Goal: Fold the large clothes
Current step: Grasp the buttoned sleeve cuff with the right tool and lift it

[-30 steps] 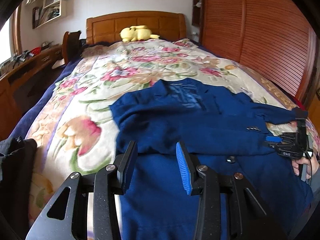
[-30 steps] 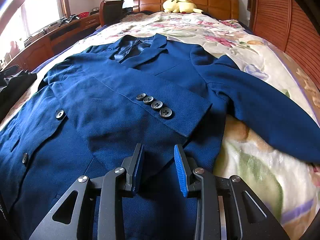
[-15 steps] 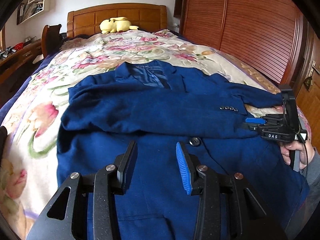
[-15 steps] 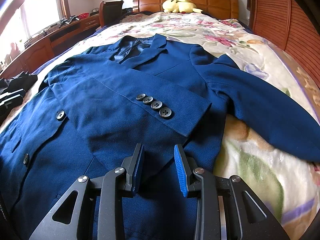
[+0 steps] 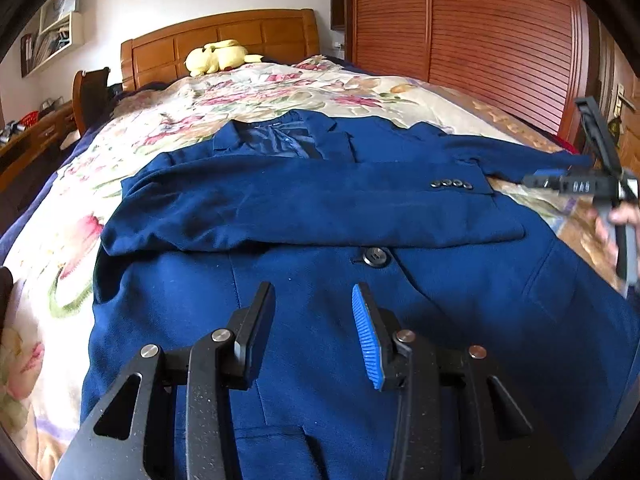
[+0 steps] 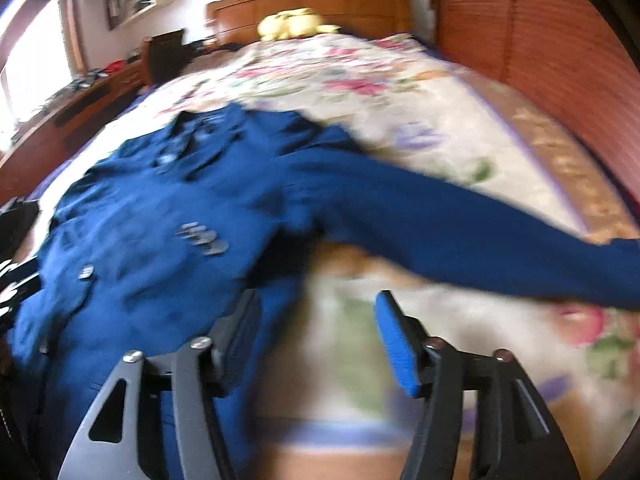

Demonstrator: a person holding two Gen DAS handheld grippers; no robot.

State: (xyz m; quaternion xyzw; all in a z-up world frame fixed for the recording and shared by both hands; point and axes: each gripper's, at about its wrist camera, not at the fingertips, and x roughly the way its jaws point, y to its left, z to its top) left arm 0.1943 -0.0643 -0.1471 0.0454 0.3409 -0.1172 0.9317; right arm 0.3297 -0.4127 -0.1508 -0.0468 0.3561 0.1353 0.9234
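The blue jacket (image 5: 320,264) lies face up on my floral bedspread (image 5: 280,92). One sleeve (image 5: 304,204) is folded across the chest; the other sleeve (image 6: 460,236) trails outward, so I judge most folding remains. My left gripper (image 5: 312,328) and right gripper (image 6: 316,336) hover released, empty. A yellow plush (image 5: 218,56) sits by the wooden headboard (image 5: 224,36); a slatted wardrobe (image 5: 480,32) stands alongside.

A wooden-framed bed (image 5: 224,36) carries everything, its top covered by a cream floral bedspread (image 5: 256,92). A navy blue blazer (image 5: 320,216) lies flat on the bedspread, collar toward the headboard, one sleeve folded across its chest and the other stretched out sideways over the flowers. A yellow plush toy (image 5: 218,57) rests against the headboard.
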